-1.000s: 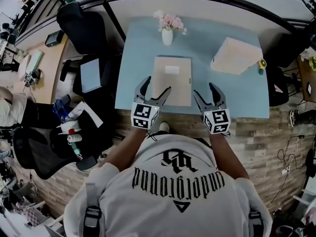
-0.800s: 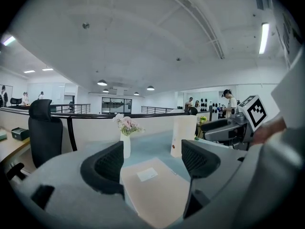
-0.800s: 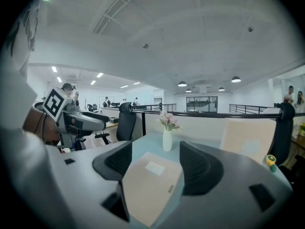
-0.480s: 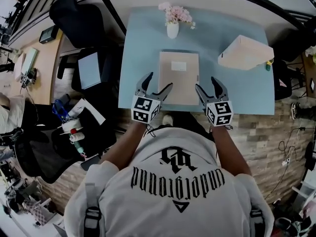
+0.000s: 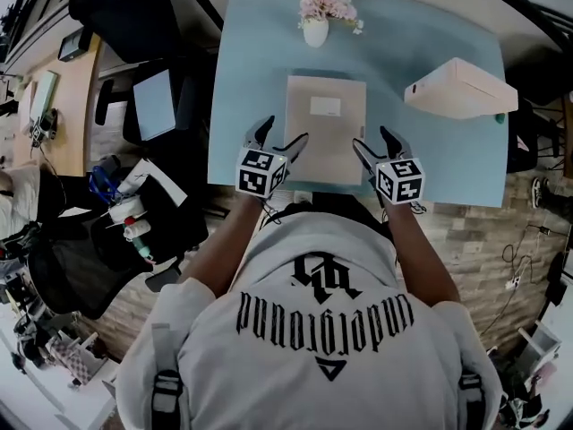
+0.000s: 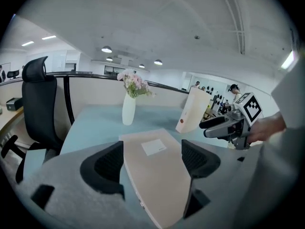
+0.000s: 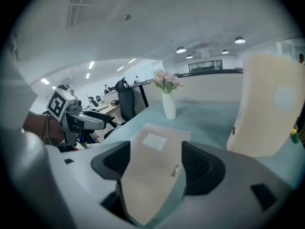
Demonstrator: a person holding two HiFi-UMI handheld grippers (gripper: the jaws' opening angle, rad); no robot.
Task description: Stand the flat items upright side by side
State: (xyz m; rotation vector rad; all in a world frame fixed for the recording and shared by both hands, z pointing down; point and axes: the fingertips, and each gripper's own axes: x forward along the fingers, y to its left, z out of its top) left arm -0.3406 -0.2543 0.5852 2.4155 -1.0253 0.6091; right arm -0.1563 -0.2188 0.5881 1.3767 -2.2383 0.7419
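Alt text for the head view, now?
From above, a person holds the open left tongs and right tongs at the near corners of a beige folder lying flat on a light blue table; the right tongs have just been opening, gripping nothing. A second folder stands upright at far right, a flower vase at the table's far edge.

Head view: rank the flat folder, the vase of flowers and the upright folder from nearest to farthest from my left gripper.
From the left gripper:
1. flat folder, lying just right of its jaws.
2. vase of flowers, farther ahead, at the back.
3. upright folder, far off to the right.
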